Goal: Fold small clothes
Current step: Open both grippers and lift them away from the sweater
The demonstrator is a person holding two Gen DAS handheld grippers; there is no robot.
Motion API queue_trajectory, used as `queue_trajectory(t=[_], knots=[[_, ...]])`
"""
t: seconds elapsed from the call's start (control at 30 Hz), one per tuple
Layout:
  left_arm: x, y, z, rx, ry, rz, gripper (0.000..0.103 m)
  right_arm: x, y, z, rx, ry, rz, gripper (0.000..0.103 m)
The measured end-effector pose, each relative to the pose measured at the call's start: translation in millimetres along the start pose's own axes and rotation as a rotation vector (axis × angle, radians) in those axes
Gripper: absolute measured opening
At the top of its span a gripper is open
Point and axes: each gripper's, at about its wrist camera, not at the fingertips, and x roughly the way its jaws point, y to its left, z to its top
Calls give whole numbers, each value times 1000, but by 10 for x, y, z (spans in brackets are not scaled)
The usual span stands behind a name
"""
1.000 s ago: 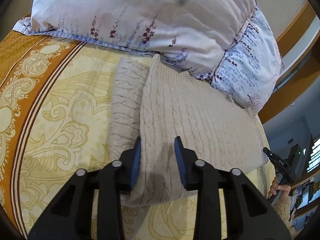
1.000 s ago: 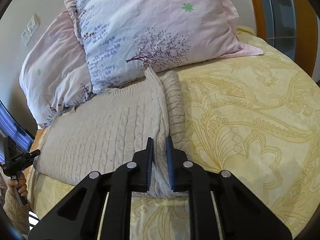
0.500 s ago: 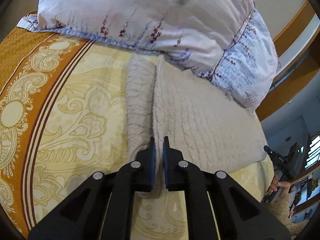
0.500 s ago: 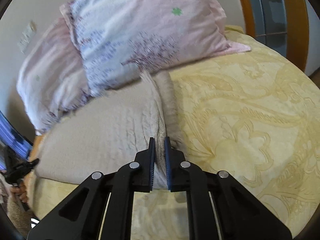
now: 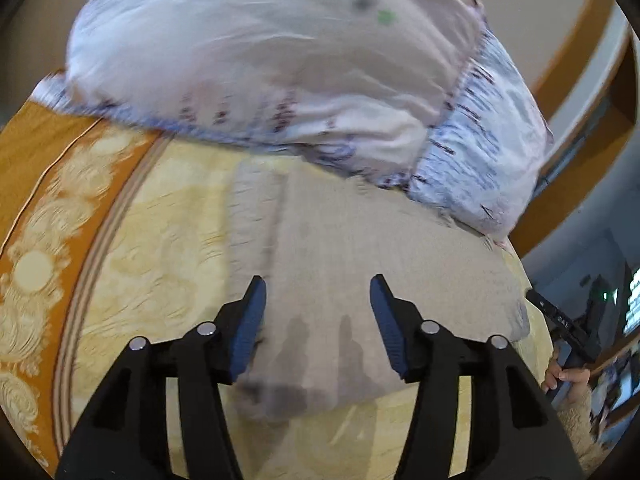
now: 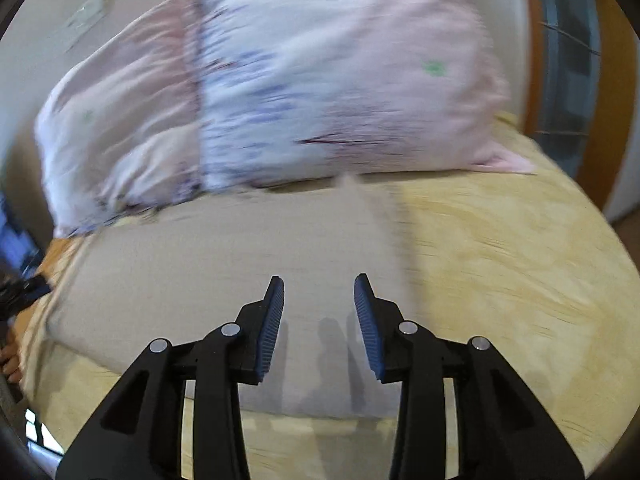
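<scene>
— Where's the sweater?
— Folded flat on the bedspread, just below the pillows.
— And the grippers?
— Left gripper and right gripper have just spread apart over it, gripping nothing.

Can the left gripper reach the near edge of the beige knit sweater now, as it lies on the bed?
Probably yes. The left gripper hangs open just above the sweater, nothing lying between; its jaws have just been opening.

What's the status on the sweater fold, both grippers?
Left gripper, right gripper: jaws just opened, nothing between them. Beige sweater flat on bedspread. Pillows touching its far edge.
</scene>
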Motion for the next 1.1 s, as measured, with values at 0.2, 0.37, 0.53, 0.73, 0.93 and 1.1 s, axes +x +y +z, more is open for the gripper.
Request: queue_trajectory(t=[0.2, 0.37, 0.53, 0.73, 0.93, 1.1], knots=[[334, -247, -28, 63, 70, 64, 56, 369, 497, 65, -100, 61, 56, 39], [413, -158, -102, 54, 88, 79, 56, 599, 595, -62, -149, 133, 15, 53], [215, 186, 81, -143, 29, -35, 57, 603, 570, -91, -140, 125, 28, 54], [343, 681, 249, -385, 58, -58, 57, 571, 594, -96, -144, 124, 34, 57], [481, 823, 294, -454, 73, -94, 57, 529, 603, -111, -141, 124, 33, 57], [579, 781, 295, -470, 86, -136, 57, 530, 602, -108, -139, 123, 36, 59]])
